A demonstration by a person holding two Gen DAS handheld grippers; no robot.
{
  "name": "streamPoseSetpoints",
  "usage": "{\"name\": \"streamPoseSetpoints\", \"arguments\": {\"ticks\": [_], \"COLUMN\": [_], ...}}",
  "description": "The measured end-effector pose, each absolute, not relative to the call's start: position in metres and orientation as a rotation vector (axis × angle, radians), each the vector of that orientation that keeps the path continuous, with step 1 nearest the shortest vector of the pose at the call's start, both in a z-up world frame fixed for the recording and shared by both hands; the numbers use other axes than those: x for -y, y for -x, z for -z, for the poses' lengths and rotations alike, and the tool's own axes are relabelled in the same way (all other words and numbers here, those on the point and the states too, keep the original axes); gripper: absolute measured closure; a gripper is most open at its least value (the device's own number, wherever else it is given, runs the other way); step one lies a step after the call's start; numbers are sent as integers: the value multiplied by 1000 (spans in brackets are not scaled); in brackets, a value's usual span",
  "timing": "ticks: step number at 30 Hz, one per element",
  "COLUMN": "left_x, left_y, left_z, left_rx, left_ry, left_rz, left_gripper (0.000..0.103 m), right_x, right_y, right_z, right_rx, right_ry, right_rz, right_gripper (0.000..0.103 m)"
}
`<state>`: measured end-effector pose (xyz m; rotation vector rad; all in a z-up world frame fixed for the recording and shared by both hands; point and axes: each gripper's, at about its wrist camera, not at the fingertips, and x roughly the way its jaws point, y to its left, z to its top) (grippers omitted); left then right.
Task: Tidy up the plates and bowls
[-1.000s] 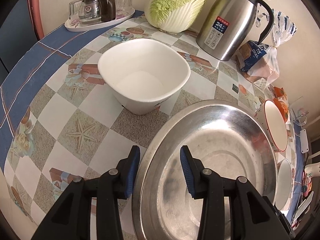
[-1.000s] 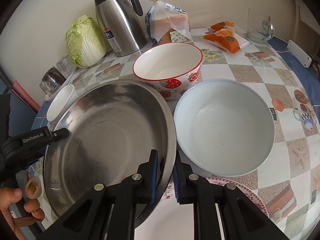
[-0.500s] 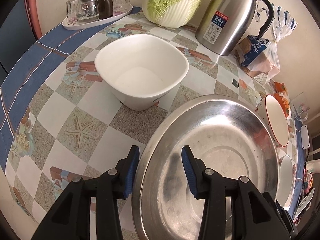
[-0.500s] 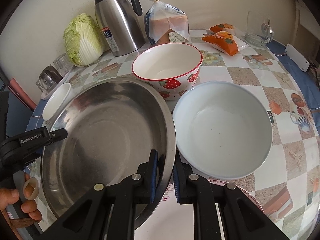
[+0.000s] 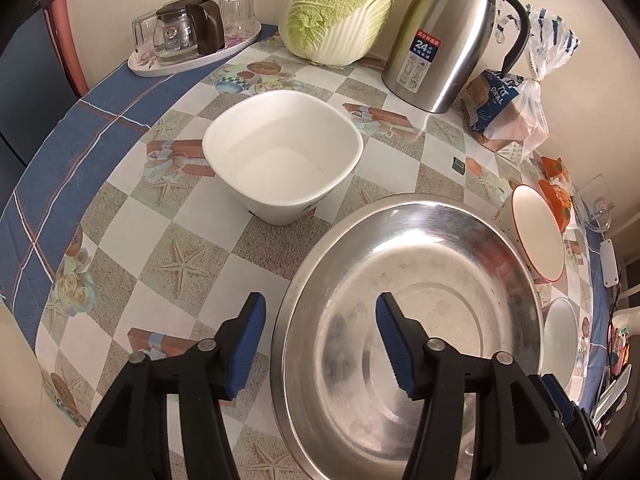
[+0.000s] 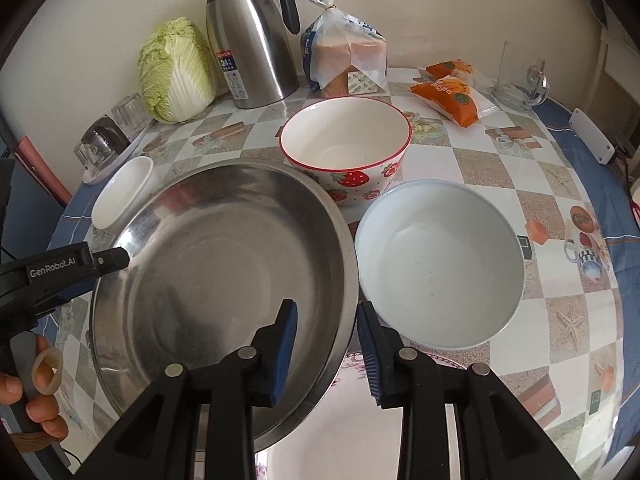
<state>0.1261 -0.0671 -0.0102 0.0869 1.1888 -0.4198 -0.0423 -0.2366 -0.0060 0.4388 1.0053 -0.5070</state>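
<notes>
Right wrist view is showing the big steel basin (image 6: 208, 256) sitting on the table with its near edge over a floral plate (image 6: 352, 364), while the right gripper (image 6: 326, 344) and left gripper (image 5: 318, 340) are both opening their jaws astride its rim, pads clear of the metal. Judging from this, sorting is barely starting: the pale bowl (image 6: 440, 264), strawberry bowl (image 6: 346, 148) and square white bowl (image 5: 282, 160) are standing separately, unstacked. Readable writing is appearing as "24" on the flask (image 5: 444, 32), "GenRobot.AI" on the left gripper, and "ORAL" on the bread bag (image 5: 508, 112).
</notes>
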Motion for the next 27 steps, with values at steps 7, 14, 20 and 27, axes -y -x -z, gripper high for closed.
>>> {"name": "streamPoseSetpoints", "arguments": {"ticks": [7,14,20,27], "left_x": [75,74,75,76], "left_y": [-118,-115,-114,-112], "left_z": [3,8,8,6], "left_rx": [-1177,-1192,-1178,-1137], "left_ry": [-156,-223,-235,-257], "left_rz": [432,387,379,375], "left_gripper": [29,14,10,9], "right_x": [231,237,243,239], "right_y": [44,47,49,48], "right_z": [-9,-5,1,2], "right_rx": [-990,-1001,-1013,-1012], "right_ry": [-359,-401,-429,-395], "right_rz": [535,553,566,555], "right_gripper": [55,24,8,0]}}
